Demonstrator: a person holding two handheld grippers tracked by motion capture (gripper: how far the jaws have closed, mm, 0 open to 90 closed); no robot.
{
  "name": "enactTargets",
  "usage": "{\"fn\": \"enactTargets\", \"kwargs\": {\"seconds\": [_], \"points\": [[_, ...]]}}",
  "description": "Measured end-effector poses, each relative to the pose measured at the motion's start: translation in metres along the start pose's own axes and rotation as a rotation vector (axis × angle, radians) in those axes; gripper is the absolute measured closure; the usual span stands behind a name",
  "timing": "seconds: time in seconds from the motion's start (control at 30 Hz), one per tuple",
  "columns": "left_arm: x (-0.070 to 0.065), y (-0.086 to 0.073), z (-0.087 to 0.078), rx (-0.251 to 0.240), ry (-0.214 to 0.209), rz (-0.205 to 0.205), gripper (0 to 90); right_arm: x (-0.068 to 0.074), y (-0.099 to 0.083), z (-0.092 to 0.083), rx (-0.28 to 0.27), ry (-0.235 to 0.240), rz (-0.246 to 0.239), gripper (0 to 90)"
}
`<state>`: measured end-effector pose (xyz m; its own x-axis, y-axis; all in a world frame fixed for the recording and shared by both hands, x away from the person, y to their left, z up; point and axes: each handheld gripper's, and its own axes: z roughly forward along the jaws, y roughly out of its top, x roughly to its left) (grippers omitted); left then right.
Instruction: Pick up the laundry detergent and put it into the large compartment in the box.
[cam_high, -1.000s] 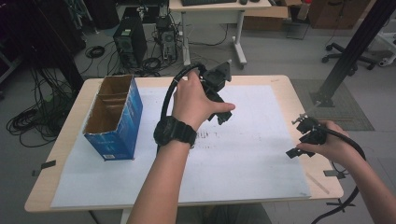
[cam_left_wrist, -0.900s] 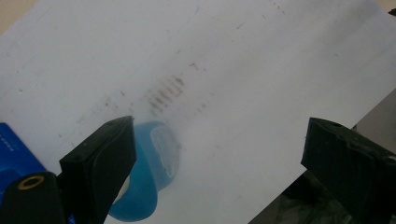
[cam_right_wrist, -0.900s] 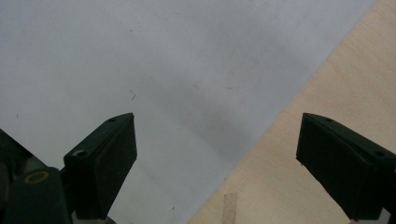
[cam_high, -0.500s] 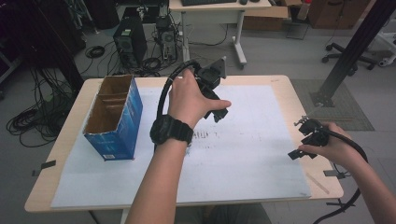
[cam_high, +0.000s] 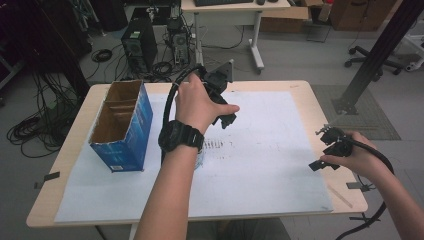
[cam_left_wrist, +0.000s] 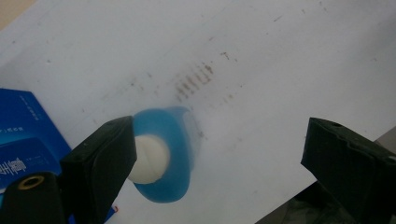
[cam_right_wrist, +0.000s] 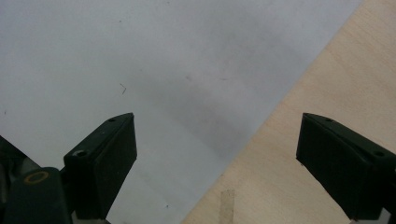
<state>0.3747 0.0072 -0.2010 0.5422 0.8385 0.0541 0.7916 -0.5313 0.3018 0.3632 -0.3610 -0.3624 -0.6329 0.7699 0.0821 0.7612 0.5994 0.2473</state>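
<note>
Grippers first: the left gripper (cam_left_wrist: 212, 154) has its jaws spread wide with nothing clamped between them, and the right gripper (cam_right_wrist: 217, 163) is just as released — big gap, nothing in it.

Under the left gripper, in its own view, there's a blurry blue cup-like thing with a white round part (cam_left_wrist: 163, 156) in it, sitting right against the inner face of the left-hand jaw; can't tell if it's actually touching. It's well short of the other jaw. A corner of the blue cardboard box (cam_left_wrist: 23, 135) pokes in beyond that same jaw. Ahead of the jaws is the white paper sheet (cam_left_wrist: 280, 56) with a patch of brownish smudges (cam_left_wrist: 194, 81).

From the high view, the left hand (cam_high: 200, 102) holds its gripper up over the middle of the sheet, with the open-topped box (cam_high: 122, 125) standing off to its left side. The right hand (cam_high: 357, 160) keeps its gripper low near the table's right edge.

Right gripper's view: the sheet's edge runs diagonally between the jaws — paper toward one jaw, bare wooden table (cam_right_wrist: 327, 93) toward the other, plus a bit of tape (cam_right_wrist: 226, 205) near the bottom.
</note>
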Motion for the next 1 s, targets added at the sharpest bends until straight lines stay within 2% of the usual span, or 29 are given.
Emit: {"fn": "enactTargets", "kwargs": {"seconds": [0.3, 0.5, 0.67, 1.0], "points": [[0.01, -0.003, 0.001, 0.012, 0.033, -0.044, 10.9, -0.001, 0.0, 0.001, 0.003, 0.001, 0.003, 12.4], [0.015, -0.005, 0.004, 0.021, 0.038, -0.069, 10.9, 0.0, 0.001, 0.003, 0.005, 0.002, 0.0, 12.4], [0.019, -0.006, 0.006, 0.035, 0.054, -0.082, 10.9, 0.0, 0.001, 0.003, 0.006, 0.002, 0.001, 12.3], [0.022, -0.006, 0.008, 0.046, 0.054, -0.085, 11.0, -0.002, 0.001, 0.004, 0.003, 0.007, 0.003, 12.3]]}}
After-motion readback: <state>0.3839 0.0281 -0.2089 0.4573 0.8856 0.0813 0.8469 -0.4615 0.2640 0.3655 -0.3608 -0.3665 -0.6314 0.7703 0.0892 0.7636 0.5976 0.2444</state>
